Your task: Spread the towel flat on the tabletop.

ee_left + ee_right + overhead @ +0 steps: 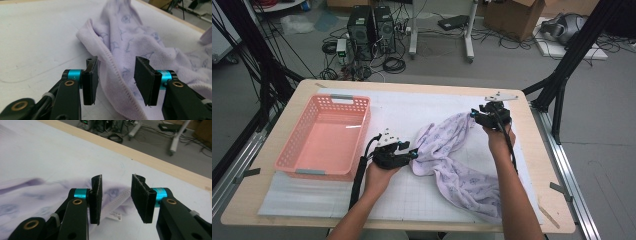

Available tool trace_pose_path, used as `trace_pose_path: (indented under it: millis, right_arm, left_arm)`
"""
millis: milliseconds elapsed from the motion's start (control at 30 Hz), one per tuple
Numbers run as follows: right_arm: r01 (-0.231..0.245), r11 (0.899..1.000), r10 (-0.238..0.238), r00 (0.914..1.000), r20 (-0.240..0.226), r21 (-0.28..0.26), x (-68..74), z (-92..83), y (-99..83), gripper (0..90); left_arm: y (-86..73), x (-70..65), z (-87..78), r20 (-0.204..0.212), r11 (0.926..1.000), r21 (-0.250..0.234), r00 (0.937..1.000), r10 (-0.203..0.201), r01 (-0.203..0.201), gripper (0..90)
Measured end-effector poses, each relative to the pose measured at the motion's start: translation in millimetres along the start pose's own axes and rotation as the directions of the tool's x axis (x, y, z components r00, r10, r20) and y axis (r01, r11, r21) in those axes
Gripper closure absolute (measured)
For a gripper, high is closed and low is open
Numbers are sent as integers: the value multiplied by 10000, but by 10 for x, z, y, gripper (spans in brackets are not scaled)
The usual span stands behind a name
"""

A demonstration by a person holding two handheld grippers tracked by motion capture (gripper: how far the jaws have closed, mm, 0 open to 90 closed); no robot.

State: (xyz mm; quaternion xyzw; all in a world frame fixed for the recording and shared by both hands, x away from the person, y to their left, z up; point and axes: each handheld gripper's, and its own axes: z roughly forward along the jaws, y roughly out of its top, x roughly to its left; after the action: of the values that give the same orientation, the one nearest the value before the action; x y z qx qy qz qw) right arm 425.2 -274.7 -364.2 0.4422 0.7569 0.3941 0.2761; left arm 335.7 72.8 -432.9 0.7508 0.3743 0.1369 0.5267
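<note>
lilac cloth (451, 159): soft, light, limp; crumpled just right of the pink basket (326, 135).
hold: ribbed hem (113, 72).
left gripper (116, 81): jaws apart, hem between, unpressed.
right gripper (116, 198): jaws apart over the cloth's far corner.

Basket (324, 137) on table (542, 165) left; cloth (452, 160) right of it, between left gripper (413, 154) and right gripper (473, 114).

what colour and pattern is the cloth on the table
The cloth is pale lilac with small darker purple printed motifs; clearest in the left gripper view.
</note>
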Motion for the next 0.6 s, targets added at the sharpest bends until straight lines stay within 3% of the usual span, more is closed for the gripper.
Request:
trace_pose_path:
  millis: [100,300,367,433,600]
  right_arm:
    - [134,9998,-126,9983,-565,130,9,-116,-89,608]
    - [323,9931,-127,9852,-1711,1127,131,-152,-412,596]
    - [309,9849,84,9744,-2248,1706,229,-99,-483,576]
    - [377,9779,222,9593,-2814,2055,348,-38,-499,579]
    - [919,9702,-110,9411,-3378,2244,676,88,-491,580]
  left_arm:
    - [-23,-5,74,-8,9989,231,9991,-415,415,476]
    - [-68,-81,251,87,9939,981,9986,-513,502,471]
    - [-87,-104,296,115,9896,1429,9998,-183,164,618]
    - [-82,-108,296,-66,9893,1456,10000,-18,27,795]
    - [-43,37,186,-1177,9945,1043,9931,-7,130,838]
